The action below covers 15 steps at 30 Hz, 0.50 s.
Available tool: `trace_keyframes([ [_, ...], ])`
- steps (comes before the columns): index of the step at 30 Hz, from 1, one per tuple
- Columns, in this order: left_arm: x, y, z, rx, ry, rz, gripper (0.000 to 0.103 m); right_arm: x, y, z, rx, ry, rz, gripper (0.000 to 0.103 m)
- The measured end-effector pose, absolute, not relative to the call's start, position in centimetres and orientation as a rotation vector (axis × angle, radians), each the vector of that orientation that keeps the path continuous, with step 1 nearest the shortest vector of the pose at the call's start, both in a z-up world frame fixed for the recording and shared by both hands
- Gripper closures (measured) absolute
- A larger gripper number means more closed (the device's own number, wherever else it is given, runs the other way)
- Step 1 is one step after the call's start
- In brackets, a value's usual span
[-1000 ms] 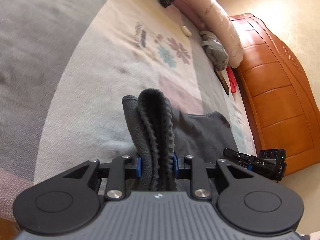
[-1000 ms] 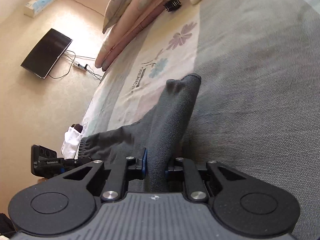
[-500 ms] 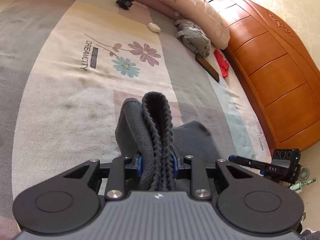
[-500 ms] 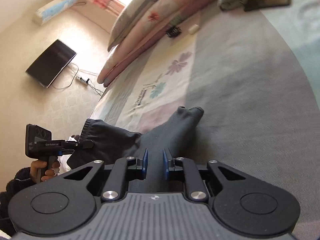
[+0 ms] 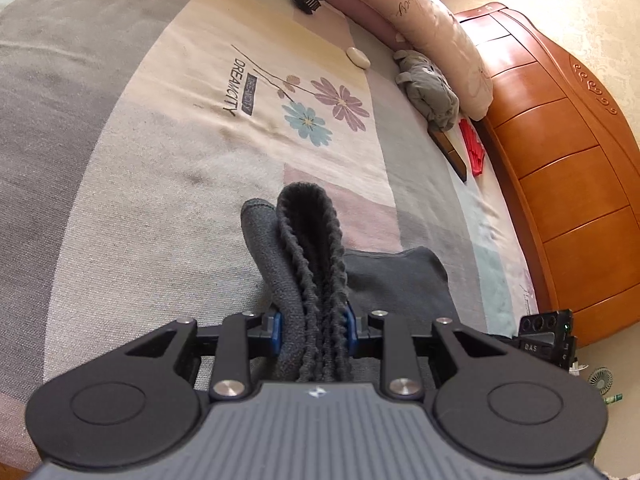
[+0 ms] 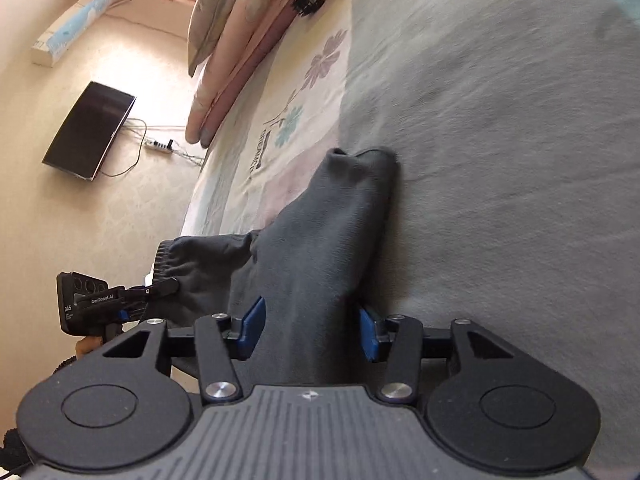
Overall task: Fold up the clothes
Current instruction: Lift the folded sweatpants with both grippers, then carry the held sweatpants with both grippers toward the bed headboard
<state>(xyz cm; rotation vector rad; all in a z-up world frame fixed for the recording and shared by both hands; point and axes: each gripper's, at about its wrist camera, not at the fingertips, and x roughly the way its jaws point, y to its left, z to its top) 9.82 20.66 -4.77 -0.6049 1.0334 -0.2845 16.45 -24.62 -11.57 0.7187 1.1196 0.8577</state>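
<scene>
Mid-fold on the bedspread (image 5: 168, 184): your left gripper (image 5: 313, 330) is clamped narrow on the ribbed waistband (image 5: 310, 240) of the dark grey trousers (image 6: 316, 248), the bunched elastic standing up straight ahead of its blue pads (image 5: 276, 330). Your right gripper (image 6: 310, 330) is letting go; its jaws are opening and stand clear on either side of the trouser leg, which lies flat between them and runs forward to the cuffs (image 6: 362, 160). The garment stretches across the bed between your two tools, the waistband end off to the left of the right one. Judging by this, the leg end has just been laid down. The next move likely calls for carrying the held waistband over toward the cuffs, keeping the layers aligned.
</scene>
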Motion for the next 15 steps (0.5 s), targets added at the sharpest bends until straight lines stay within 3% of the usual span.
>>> trace_keyframes([
  [11,9.6,23.9,-10.0,-0.689,1.148,-0.286,0.068,17.2,-22.9,-11.5,0.697,1.135,0.898,0.051],
  [15,10.3,24.3,-10.5,-0.717,1.171,-0.371,0.06,17.2,-22.7,-11.5,0.685,1.137,0.888,0.051],
])
